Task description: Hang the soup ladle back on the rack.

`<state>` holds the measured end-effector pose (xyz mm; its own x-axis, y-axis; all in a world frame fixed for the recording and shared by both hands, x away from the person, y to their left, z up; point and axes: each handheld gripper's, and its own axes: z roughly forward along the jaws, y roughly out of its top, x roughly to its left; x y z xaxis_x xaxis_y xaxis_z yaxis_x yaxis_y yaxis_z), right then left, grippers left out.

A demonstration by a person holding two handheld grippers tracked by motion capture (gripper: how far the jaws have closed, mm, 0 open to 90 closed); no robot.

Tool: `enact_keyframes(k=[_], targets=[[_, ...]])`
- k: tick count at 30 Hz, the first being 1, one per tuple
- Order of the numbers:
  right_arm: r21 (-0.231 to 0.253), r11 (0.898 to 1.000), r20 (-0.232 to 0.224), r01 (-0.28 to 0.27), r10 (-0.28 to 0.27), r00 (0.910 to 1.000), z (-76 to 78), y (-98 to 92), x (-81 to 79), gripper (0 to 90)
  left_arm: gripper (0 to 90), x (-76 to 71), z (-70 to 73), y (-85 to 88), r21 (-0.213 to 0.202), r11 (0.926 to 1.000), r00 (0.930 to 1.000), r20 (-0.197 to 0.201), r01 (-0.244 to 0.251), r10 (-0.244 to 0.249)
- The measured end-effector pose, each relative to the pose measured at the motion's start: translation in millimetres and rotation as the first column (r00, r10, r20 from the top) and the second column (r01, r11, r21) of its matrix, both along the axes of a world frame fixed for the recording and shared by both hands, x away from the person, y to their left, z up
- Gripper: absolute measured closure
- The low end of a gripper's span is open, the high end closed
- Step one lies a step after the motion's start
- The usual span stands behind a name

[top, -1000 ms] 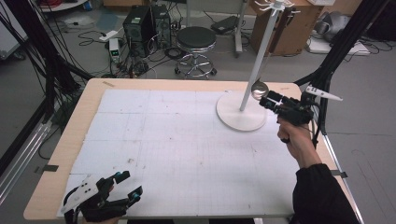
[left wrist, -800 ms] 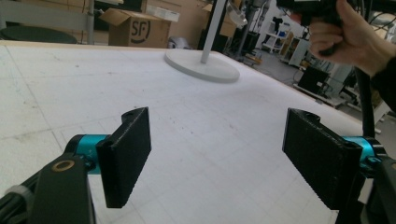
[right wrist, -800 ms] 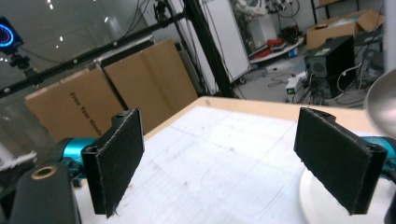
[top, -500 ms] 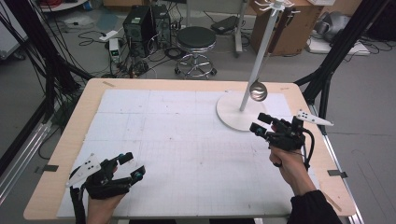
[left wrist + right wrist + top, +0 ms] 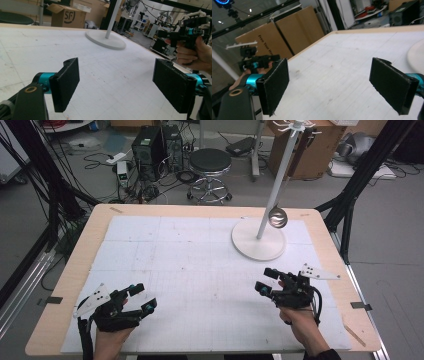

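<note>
The left gripper (image 5: 142, 298) is held low at the near left of the mat (image 5: 190, 270), jaws spread wide with nothing between them; the left gripper view shows only bare mat in the gap between its pads (image 5: 65, 83). The right gripper (image 5: 267, 281) is held at the near right, jaws likewise spread and empty, with bare mat between its pads (image 5: 274, 85) in the right gripper view. The stand (image 5: 272, 195) rises ahead of the right gripper and slightly to its right, well apart from it; its round white base (image 5: 258, 244) rests on the mat. In the right gripper view the edge of the base (image 5: 415, 53) lies just beyond the right jaw. The ball (image 5: 277, 217), a shiny round object, hangs beside the pole above the base, ahead of the right gripper and clear of both jaws. From the left gripper, the stand lies far ahead and to the right, and the base (image 5: 106, 40) shows beyond the jaw gap. The right gripper (image 5: 190, 31) appears at the right of that view, level with the left one.
</note>
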<state>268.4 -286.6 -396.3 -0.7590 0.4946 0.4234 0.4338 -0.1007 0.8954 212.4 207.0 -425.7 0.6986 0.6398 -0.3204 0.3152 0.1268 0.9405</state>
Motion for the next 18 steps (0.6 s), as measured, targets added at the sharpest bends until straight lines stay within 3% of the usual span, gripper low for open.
enact_keyframes(k=[8, 14, 18], targets=[[-0.024, 1.0, -0.038, 0.012, -0.013, 0.9992, -29.8, 0.0, -7.3, 15.6, 21.7, 1.9, -10.5, -7.8, -0.005, 0.9993, 0.9989, -0.025, 0.038, -0.038], [-0.017, 1.0, -0.056, 0.004, -0.005, 0.9984, -45.4, 2.8, -12.6, 15.6, 21.8, 1.5, -15.9, -11.0, 0.004, 0.999, 0.9983, -0.037, 0.044, -0.044], [-0.028, 1.0, -0.058, -0.004, 0.002, 0.9983, -47.9, 3.8, -14.2, 15.6, 21.9, 2.2, -20.0, -7.0, -0.013, 0.9994, 0.9985, -0.044, 0.033, -0.033]])
